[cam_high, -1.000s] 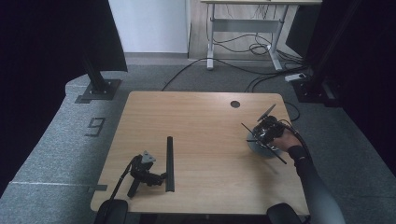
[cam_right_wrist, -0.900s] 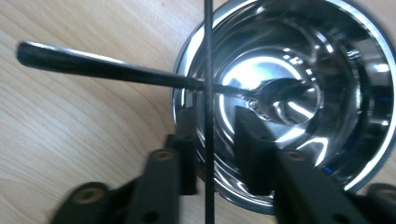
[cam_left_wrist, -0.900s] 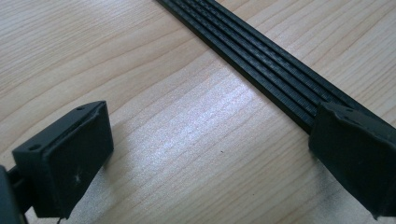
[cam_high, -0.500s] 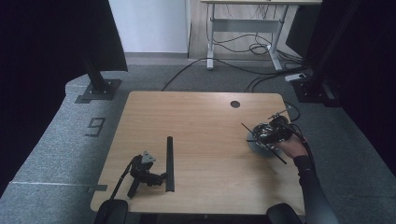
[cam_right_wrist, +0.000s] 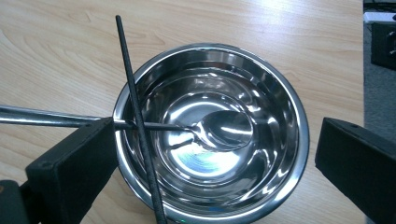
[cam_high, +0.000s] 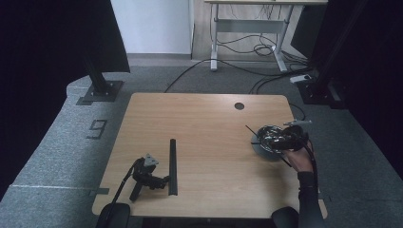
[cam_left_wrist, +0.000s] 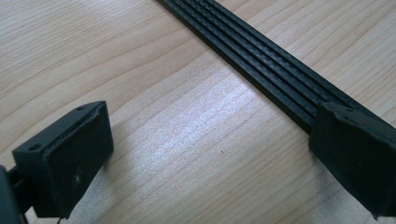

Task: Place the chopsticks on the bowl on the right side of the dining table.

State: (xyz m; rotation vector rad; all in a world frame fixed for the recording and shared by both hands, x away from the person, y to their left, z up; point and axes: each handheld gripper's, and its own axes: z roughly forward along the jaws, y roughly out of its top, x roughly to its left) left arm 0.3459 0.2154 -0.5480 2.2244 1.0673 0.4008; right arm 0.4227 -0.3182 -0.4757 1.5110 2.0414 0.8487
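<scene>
The right gripper (cam_right_wrist: 210, 154), jaws just opened wide and empty, hangs over the round polished steel bowl (cam_right_wrist: 280, 93) at the table's three o'clock; inside, a steel spoon (cam_right_wrist: 224, 130) points its handle toward nine o'clock, crossed by a thin black chopstick (cam_right_wrist: 135, 102) running eleven to five.

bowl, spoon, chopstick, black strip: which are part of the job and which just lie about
In the job: steel bowl, spoon lying in it, black chopstick across its rim, right gripper open above.

Lying about: black ridged strip, left gripper resting open on the table.
</scene>
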